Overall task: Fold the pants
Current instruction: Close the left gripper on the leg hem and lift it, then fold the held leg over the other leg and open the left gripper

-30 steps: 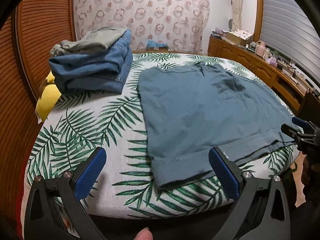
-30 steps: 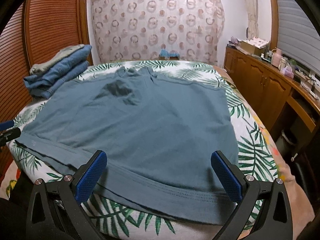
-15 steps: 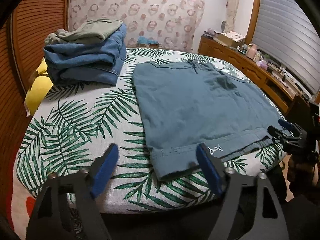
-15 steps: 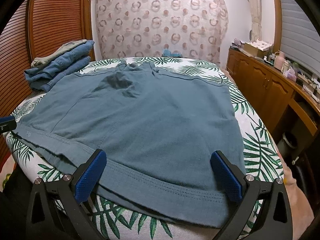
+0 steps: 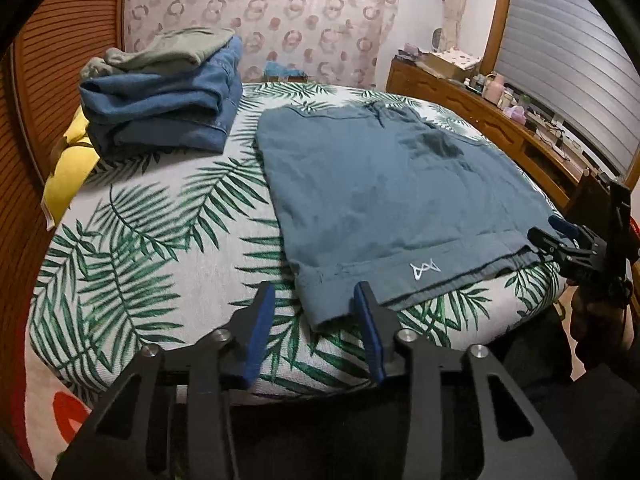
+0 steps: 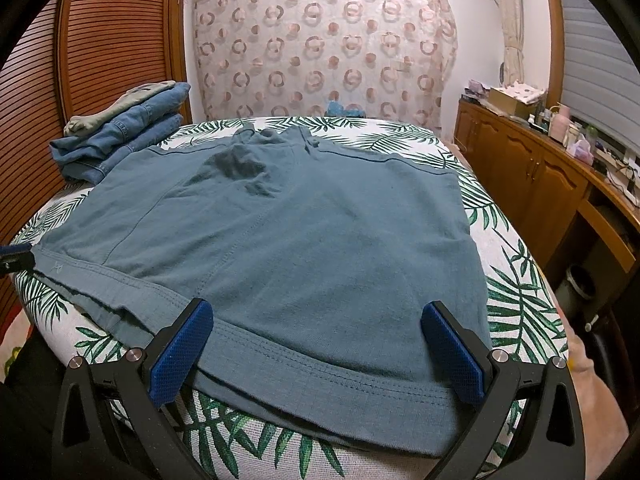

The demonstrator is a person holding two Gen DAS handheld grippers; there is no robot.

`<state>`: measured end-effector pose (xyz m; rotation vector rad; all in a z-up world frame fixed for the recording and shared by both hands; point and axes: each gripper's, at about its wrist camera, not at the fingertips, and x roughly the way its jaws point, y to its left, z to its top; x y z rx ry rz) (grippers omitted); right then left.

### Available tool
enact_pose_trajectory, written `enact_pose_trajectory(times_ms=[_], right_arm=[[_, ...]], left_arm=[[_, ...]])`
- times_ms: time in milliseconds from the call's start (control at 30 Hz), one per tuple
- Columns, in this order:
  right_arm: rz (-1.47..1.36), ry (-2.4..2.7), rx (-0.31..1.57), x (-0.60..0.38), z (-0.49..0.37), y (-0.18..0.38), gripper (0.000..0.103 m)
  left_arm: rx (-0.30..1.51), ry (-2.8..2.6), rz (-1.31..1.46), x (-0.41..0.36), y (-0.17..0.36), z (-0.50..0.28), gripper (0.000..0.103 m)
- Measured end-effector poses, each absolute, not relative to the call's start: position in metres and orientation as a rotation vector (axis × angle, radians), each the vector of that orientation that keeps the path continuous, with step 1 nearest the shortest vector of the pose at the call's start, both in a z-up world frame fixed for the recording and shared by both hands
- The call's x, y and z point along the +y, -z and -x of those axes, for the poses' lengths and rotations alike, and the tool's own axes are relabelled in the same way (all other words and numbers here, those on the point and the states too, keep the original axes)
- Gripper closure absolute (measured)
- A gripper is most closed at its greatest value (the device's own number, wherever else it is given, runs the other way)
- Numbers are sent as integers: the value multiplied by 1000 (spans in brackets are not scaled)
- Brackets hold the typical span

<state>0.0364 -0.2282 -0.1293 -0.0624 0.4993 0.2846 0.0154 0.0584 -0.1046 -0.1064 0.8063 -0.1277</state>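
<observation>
Teal-blue pants (image 5: 392,184) lie flat on the leaf-print bed (image 5: 160,240), waistband at the far end, hem toward me. My left gripper (image 5: 314,300) hovers at the near left hem corner. Its jaws are closing with that corner between them, and the blue pads stand clear of the cloth. My right gripper (image 6: 316,320) is wide open just over the near right hem of the pants (image 6: 288,232), gripping nothing. It also shows in the left wrist view as the right gripper (image 5: 560,240) at the hem's far side.
Folded jeans (image 5: 168,108) with a grey-green garment on top are stacked at the bed's back left. A yellow cloth (image 5: 68,172) lies beside them by the slatted wooden door. A wooden cabinet (image 6: 540,184) with clutter runs along the right wall.
My left gripper's jaws have drawn much closer together and now frame the left hem corner. The right gripper stays wide open over the hem, hardly moved.
</observation>
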Motion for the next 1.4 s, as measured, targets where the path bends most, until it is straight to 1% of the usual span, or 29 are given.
enact_pose_trajectory(times_ms=[133,200,233,267,367,633,767,933,1133,1400], right_arm=[[66,-289,507,-226,-43,127,0],[71,-291,521,-225,-48,125,0],[74,-293,527,-225,-50,123,0],[75,-296,531,-225,-51,122,0],[82,-307,537,-226,-53,120,0],[75,-329,549,-228,-57,119,0],[81,-346,558,-231,-56,115,8],[80,-342,540,-235,-50,112,14],[78,-337,533,-239,-45,112,24],[77,-325,531,-239,-43,110,26]], left_arm=[[801,131,101,56,104,-15,63],[800,130,98,56,104,-15,68],[797,140,104,57,103,-15,76],[795,146,105,57,103,-16,90],[770,173,97,54,93,-16,93],[714,230,69,39,65,-24,96],[681,265,49,27,48,-36,96],[623,322,6,2,21,-50,96],[602,383,-16,-19,7,-70,96],[592,452,-36,-47,-3,-88,96]])
